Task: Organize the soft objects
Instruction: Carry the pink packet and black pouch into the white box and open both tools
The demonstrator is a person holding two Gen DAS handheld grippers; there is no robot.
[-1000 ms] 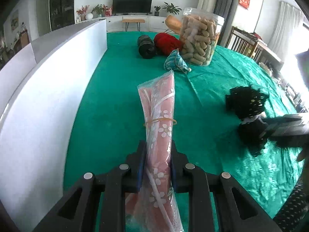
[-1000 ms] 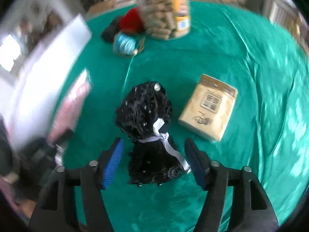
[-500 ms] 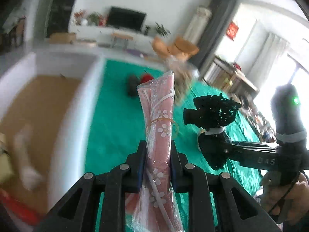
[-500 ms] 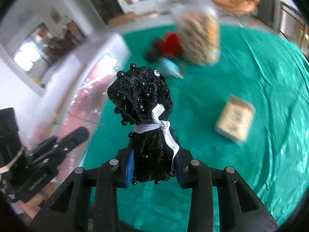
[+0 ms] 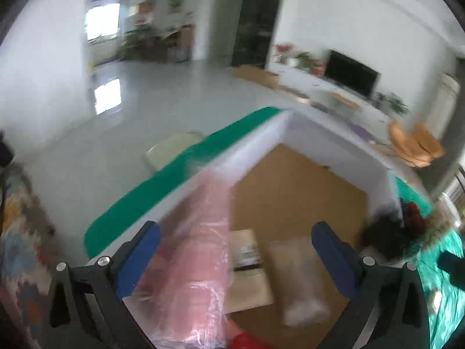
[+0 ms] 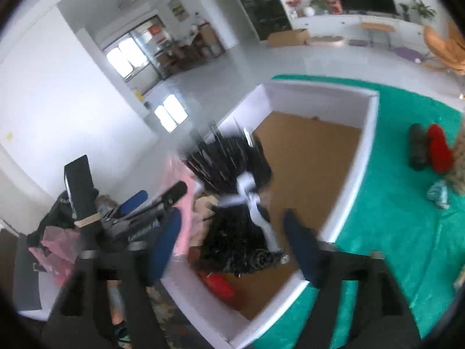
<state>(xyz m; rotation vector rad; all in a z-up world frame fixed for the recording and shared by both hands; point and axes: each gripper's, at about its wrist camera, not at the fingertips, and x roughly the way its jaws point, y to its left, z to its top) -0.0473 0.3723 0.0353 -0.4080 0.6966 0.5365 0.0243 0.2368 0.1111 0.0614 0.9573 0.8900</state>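
My left gripper (image 5: 235,250) has its jaws spread as wide as they go, having just been opening; the pink floral roll in clear wrap (image 5: 203,261) lies blurred between them, close to the left pad and clear of the right one, so I read it as released above the white box (image 5: 334,142). My right gripper (image 6: 232,244) likewise shows jaws just opened, well apart, with the black beaded bundle tied with a white ribbon (image 6: 232,232) streaked by motion between the blue pads; neither pad presses on it, though blur keeps me from judging contact finely. Both things sit over the box's near end. The left wrist view alone shows the brown cardboard floor (image 5: 296,192) of the box with flat packets (image 5: 250,270) on it, and the black bundle only as a dark smear at the right edge. The right wrist view alone shows the box whole, standing on the green-clothed worktop (image 6: 392,203), a red item (image 6: 218,286) in its near corner, the left gripper beside the pink roll, and, well apart on the cloth, a dark roll (image 6: 417,151), a red roll (image 6: 438,148) and a teal bundle (image 6: 438,195).
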